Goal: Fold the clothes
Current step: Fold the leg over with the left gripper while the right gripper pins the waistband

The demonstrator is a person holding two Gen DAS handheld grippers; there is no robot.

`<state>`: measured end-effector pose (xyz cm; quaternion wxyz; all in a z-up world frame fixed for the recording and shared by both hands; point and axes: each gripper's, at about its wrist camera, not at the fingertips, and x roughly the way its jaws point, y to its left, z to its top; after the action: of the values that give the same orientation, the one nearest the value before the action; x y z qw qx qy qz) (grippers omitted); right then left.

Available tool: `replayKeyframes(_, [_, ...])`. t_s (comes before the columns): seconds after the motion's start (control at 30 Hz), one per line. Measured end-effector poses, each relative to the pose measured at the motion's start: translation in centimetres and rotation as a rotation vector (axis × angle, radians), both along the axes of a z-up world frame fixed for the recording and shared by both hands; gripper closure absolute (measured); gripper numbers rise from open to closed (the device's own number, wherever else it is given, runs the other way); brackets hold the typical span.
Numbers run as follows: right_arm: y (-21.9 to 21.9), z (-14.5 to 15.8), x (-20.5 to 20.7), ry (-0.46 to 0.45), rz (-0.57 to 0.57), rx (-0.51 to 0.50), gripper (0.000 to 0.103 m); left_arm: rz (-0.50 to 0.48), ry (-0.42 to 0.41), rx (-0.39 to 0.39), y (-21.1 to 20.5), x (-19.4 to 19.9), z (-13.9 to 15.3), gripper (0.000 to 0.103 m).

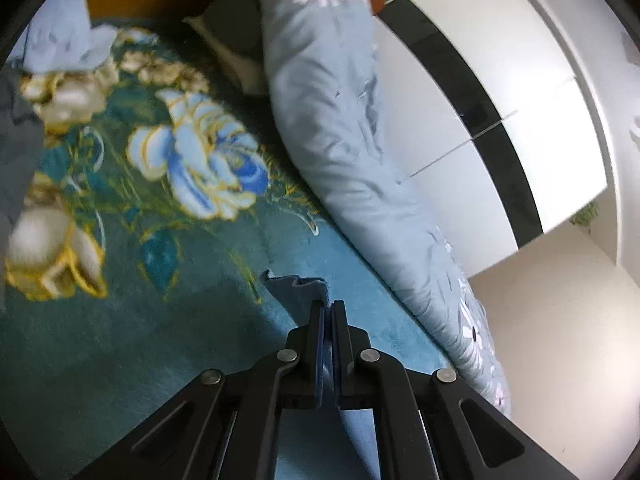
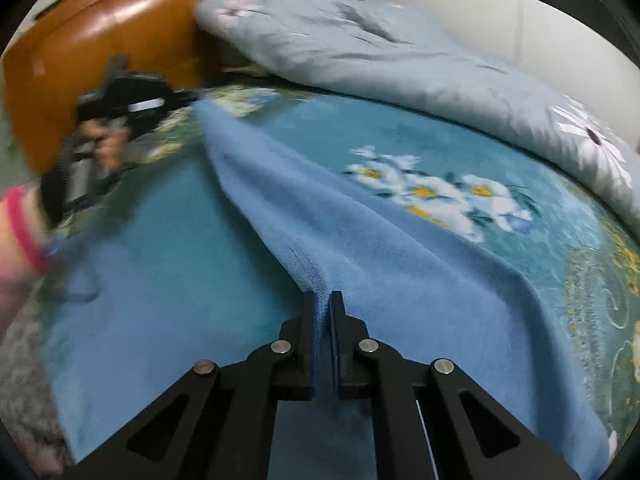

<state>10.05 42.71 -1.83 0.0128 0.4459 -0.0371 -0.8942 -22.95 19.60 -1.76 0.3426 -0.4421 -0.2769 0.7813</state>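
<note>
Both my grippers are clamped on the same blue fleece cloth (image 2: 360, 248) right now. My left gripper (image 1: 328, 308) has its jaws pressed nearly together with a crumpled corner of that cloth poking out just above the fingertips, lifted off the teal floral bedspread (image 1: 120, 320). My right gripper (image 2: 323, 300) is pinching the cloth's stitched edge, jaws tight on the fabric, and the cloth runs away from me in a long ridge across the bed, draping down on the right side over the bedspread. Far end of that ridge, upper left in the right wrist view, there's my left hand (image 2: 106, 146) wrapped round the other gripper's handle, blurred, with a pink cuff (image 2: 24, 228) near the frame edge. A pale blue quilt (image 1: 340, 128) with daisy prints lies bunched along the bed's far side, beside white wardrobe doors (image 1: 520, 100). An orange-brown headboard (image 2: 100, 32) rises behind.
</note>
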Motion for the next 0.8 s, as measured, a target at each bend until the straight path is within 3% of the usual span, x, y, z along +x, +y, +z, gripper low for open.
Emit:
replayKeyframes(0.1, [-1.6,-2.6,0.1,-0.080,0.040,0.033,0.097,0.028,-0.070,-0.106,-1.6,-0.5,-2.8,0.100])
replayKeyframes(0.2, [-1.8,-3.2,0.1,-0.084,0.014,0.017,0.096,0.081,-0.150,-0.113,-3.6,-0.9,-5.7,0.100])
replayKeyframes(0.3, [-2.3,-2.7,0.4,-0.096,-0.001,0.033,0.094,0.097,-0.215,-0.061,-5.3,-0.9,-7.4,0.099])
replayKeyframes(0.4, [-2.2,-1.3,1.8,-0.053,-0.024,0.027,0.082,0.066,-0.239,-0.013,-6.5,0.0,-6.6,0.099])
replayKeyframes(0.47, [-1.6,0.4,3.9,0.014,-0.086,-0.011,0.066,0.006,-0.189,-0.053,-6.9,1.4,-4.8,0.098])
replayKeyframes(0.53, [-0.4,1.4,6.0,0.060,-0.143,-0.032,0.058,-0.058,-0.107,-0.120,-7.8,3.9,-2.4,0.096])
replayKeyframes(0.57, [0.5,1.9,7.4,0.076,-0.179,-0.033,0.057,-0.087,-0.063,-0.150,-8.5,5.6,-1.2,0.089])
replayKeyframes(0.6, [1.6,2.3,8.8,0.085,-0.223,-0.016,0.057,-0.110,-0.019,-0.175,-9.2,7.6,-0.1,0.074])
replayKeyframes(0.67, [4.7,3.2,11.4,0.092,-0.372,0.055,0.050,-0.102,0.060,-0.210,-10.3,11.8,1.4,0.055])
replayKeyframes(0.8, [11.1,3.7,14.1,0.020,-0.660,0.186,0.040,-0.044,0.112,-0.194,-8.6,17.2,2.2,0.047])
